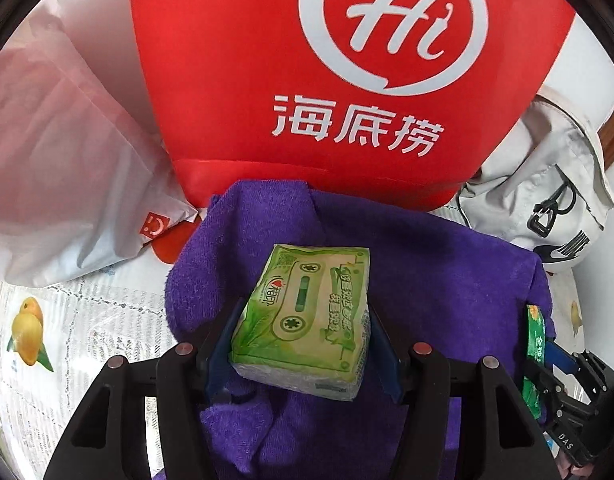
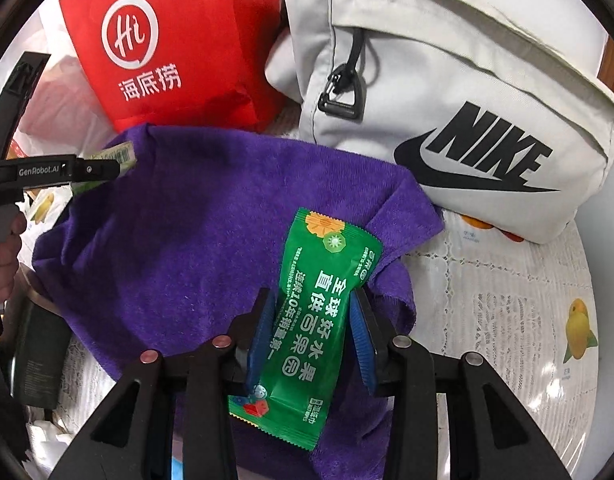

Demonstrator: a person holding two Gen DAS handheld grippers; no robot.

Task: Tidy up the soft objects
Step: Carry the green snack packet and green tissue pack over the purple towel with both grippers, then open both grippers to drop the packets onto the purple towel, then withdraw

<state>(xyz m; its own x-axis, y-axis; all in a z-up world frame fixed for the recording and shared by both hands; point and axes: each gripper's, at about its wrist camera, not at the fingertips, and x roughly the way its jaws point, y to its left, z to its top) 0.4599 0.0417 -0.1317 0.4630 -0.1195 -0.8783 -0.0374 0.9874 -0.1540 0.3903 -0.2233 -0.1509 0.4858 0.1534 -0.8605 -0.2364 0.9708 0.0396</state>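
Observation:
My left gripper is shut on a green tissue pack, its blue pads against both long sides, just above a crumpled purple towel. My right gripper is shut on a dark green wipe packet with white print, held lengthwise over the towel's right edge. The packet's lower end hangs below the fingers. The right wrist view catches the left gripper at the far left with the tissue pack's edge showing. The left wrist view has the wipe packet at the right.
A red bag with a white logo stands behind the towel. A grey Nike bag lies at the back right, a white plastic bag at the left. The fruit-print tablecloth shows to the right. A hand holds the left gripper.

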